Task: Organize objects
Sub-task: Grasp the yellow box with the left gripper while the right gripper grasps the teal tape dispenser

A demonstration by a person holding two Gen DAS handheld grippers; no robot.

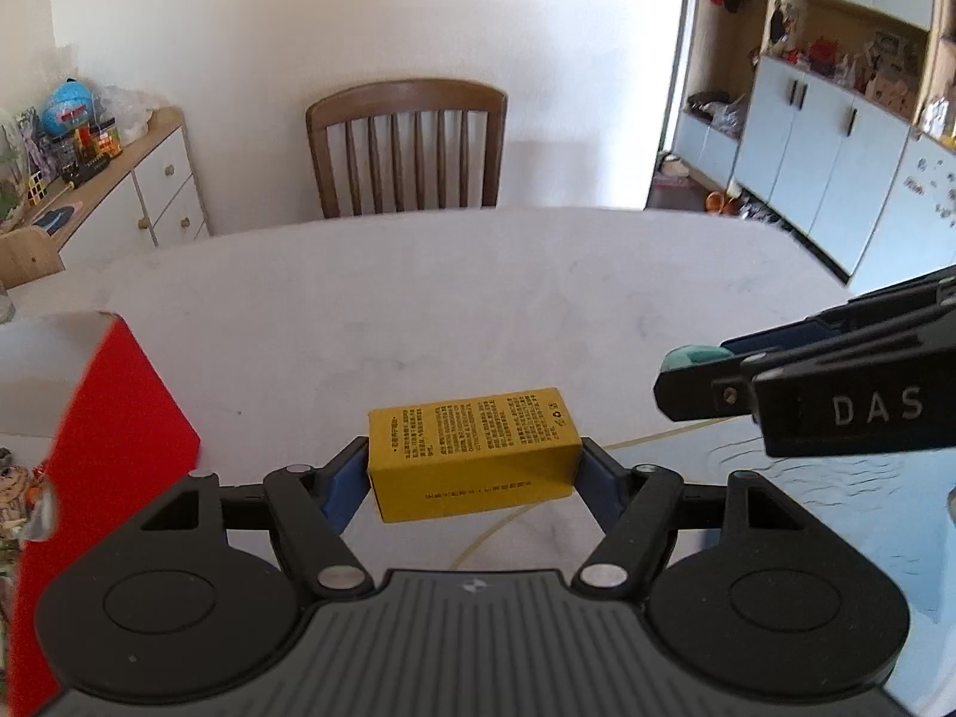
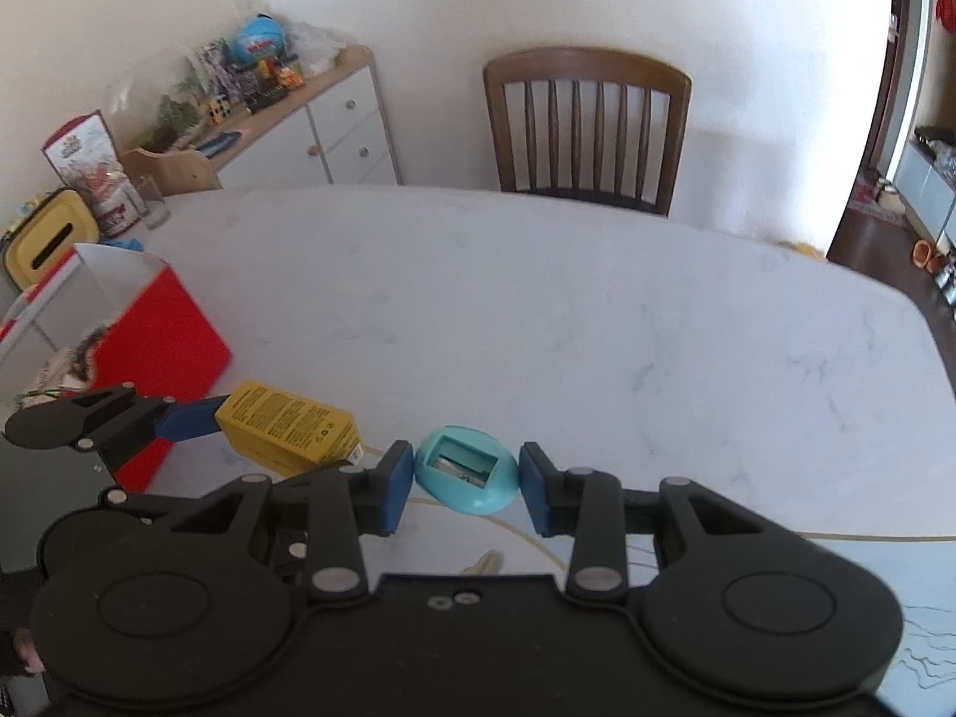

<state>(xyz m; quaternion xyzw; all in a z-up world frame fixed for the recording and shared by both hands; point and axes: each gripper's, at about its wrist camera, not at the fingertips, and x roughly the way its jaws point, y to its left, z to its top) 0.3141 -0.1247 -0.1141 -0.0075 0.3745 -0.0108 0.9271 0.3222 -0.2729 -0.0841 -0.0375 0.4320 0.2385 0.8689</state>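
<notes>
My left gripper [image 1: 475,469] is shut on a yellow box [image 1: 472,457] with black print, held above the white table [image 1: 418,299]. The box also shows in the right wrist view [image 2: 287,427], with the left gripper [image 2: 197,418] on it. My right gripper [image 2: 466,475] is shut on a teal egg-shaped pencil sharpener [image 2: 466,469], its blade slot facing up. The right gripper [image 1: 687,379] enters the left wrist view from the right, with the sharpener's teal tip [image 1: 696,357] showing. The two grippers are side by side, apart.
A red open box [image 2: 161,334] stands on the table at the left, also in the left wrist view [image 1: 119,418]. A wooden chair [image 2: 588,125] is at the far side. A yellow container [image 2: 51,242] and a glass [image 2: 152,203] are at the far left.
</notes>
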